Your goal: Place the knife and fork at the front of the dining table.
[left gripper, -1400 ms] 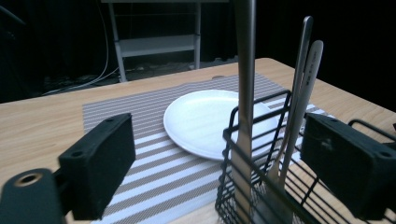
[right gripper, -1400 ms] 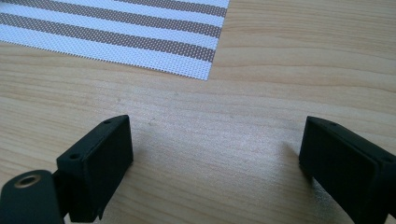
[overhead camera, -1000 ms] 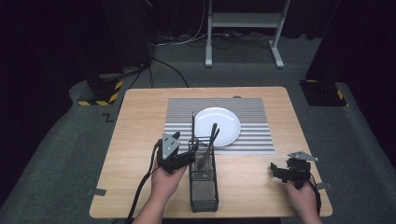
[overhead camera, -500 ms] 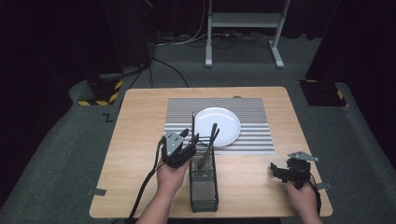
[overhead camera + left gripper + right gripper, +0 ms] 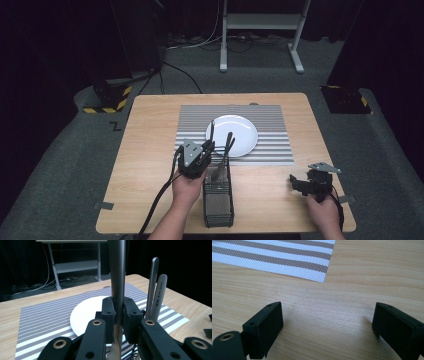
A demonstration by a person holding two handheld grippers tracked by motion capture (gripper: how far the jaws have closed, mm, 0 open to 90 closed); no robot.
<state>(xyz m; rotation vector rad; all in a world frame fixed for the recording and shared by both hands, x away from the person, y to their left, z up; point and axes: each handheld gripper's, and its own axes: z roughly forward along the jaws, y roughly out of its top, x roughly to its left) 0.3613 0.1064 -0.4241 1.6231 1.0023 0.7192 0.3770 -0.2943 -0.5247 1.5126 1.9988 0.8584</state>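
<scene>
While clamped by left hand-held gripper (image 5: pixel 117 312), utensil handle (image 5: pixel 117 270) noted upright, long axis vertical, above mesh caddy (image 5: pixel 217 200) near counter (image 5: pixel 150 150) front edge; right hand-held gripper (image 5: pixel 327 332) released, well apart.

The table (image 5: pixel 150 150) is evenly lit from above, while the surroundings fall into near-black. Shadows are soft and short. In the left gripper view, the near jaws and the clamped utensil handle (image 5: pixel 117 277) appear slightly soft-focused.
</scene>
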